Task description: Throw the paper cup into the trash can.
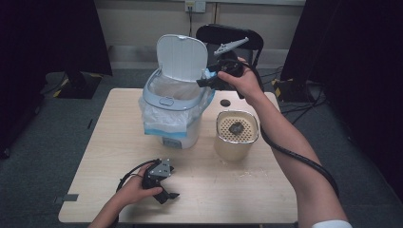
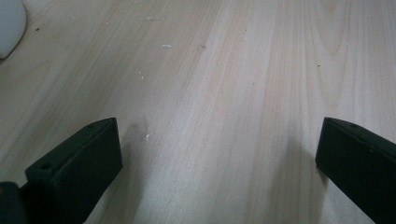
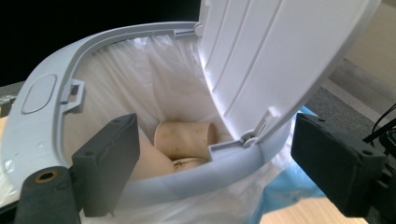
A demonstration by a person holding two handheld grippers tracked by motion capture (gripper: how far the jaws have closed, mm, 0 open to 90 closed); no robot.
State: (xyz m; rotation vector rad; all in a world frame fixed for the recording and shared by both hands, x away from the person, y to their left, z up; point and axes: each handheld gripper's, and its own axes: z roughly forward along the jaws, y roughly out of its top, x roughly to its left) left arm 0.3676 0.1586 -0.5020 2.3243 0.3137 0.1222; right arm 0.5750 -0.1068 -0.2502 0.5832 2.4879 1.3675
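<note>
A white bin lined with a plastic bag stands on the wooden table, its lid tipped up. My right gripper hovers at the bin's right rim, jaws open and empty. In the right gripper view that gripper looks into the bin, where used paper cups lie under the raised lid. My left gripper rests low near the table's front edge. Its jaws are open in the left gripper view, with bare wood between them.
A beige canister with a perforated top and a dark lump on it stands right of the bin. A small dark disc lies behind it. A black chair stands past the table's far edge. The bin's base shows at upper left.
</note>
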